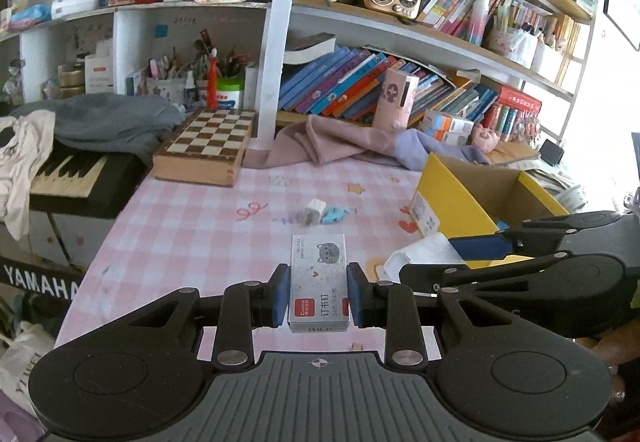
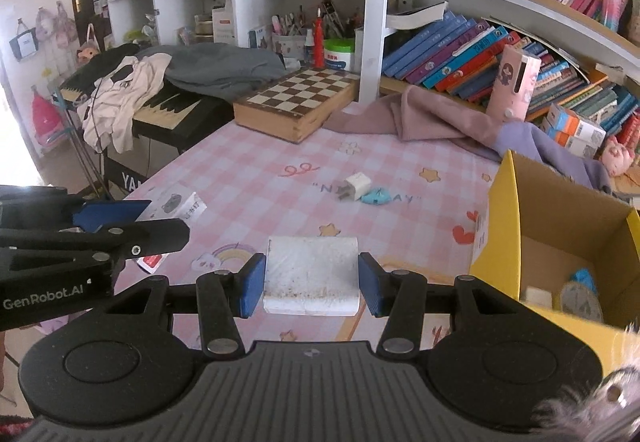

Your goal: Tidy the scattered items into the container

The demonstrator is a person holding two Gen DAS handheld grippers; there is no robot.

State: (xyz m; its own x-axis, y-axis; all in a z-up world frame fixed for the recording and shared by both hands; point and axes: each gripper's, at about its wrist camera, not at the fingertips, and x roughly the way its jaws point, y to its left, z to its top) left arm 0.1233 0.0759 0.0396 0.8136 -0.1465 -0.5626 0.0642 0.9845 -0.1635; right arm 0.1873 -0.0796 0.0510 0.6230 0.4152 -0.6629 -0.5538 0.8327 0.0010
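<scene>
My left gripper (image 1: 319,292) is shut on a small grey box of staples (image 1: 319,274) with a cat picture, held above the pink checked tablecloth. My right gripper (image 2: 312,284) is shut on a white rectangular block (image 2: 312,270), its blue pads pressed on both sides. In the right wrist view the staple box (image 2: 176,208) shows at the left, between the other gripper's blue fingers. A yellow cardboard box (image 2: 516,202) stands open at the right, with a few small items on its floor. A white plug adapter (image 2: 354,186) and a light blue item (image 2: 376,197) lie mid-table.
A wooden chessboard case (image 2: 298,98) sits at the back of the table, beside pink and purple cloth (image 2: 432,118). Bookshelves full of books rise behind. A keyboard (image 1: 68,174) draped with clothes stands off the table's left edge.
</scene>
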